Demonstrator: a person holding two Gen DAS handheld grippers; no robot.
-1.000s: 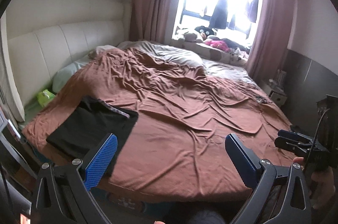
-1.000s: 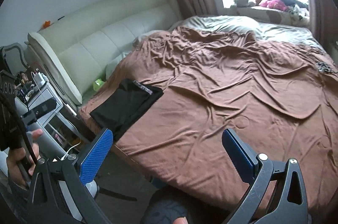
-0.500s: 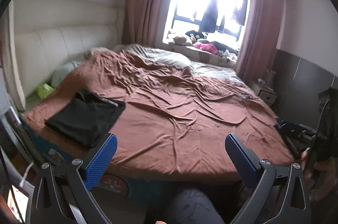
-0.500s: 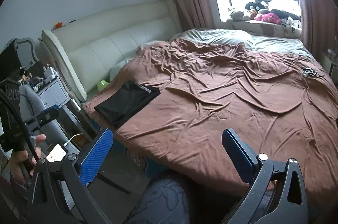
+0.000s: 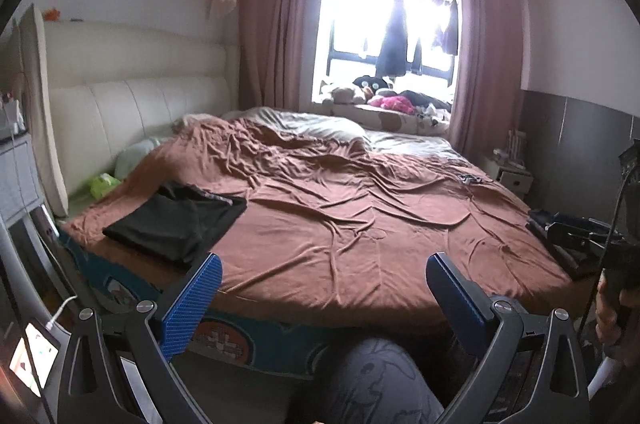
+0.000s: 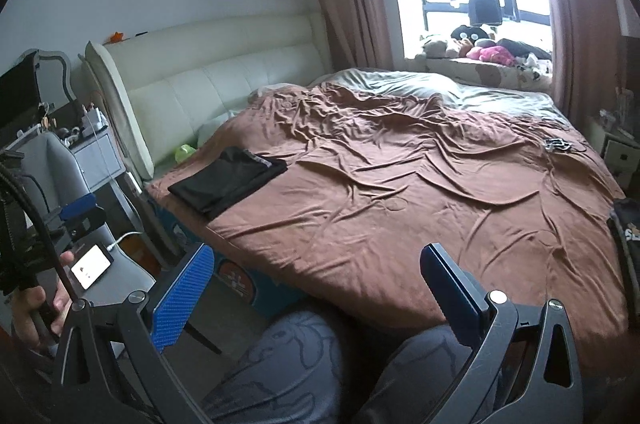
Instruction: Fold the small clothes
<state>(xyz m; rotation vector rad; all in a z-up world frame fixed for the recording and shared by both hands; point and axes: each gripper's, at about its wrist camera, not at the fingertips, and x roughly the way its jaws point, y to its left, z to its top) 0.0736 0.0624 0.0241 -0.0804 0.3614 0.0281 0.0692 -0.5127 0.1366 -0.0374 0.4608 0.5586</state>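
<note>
My left gripper (image 5: 324, 284) and my right gripper (image 6: 316, 278) are both wide open and hold nothing, with my knees (image 6: 288, 356) just under them. Past my left fingers (image 5: 192, 304), the folded black clothes (image 5: 180, 220) lie flat near the corner of the brown bed cover (image 5: 360, 208), well away from both grippers.

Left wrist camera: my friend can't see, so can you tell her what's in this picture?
A folded black garment lies on the near left corner of a big bed with a wrinkled brown sheet. The left gripper hangs open and empty in front of the bed. Behind are a cream headboard and a bright window.
</note>
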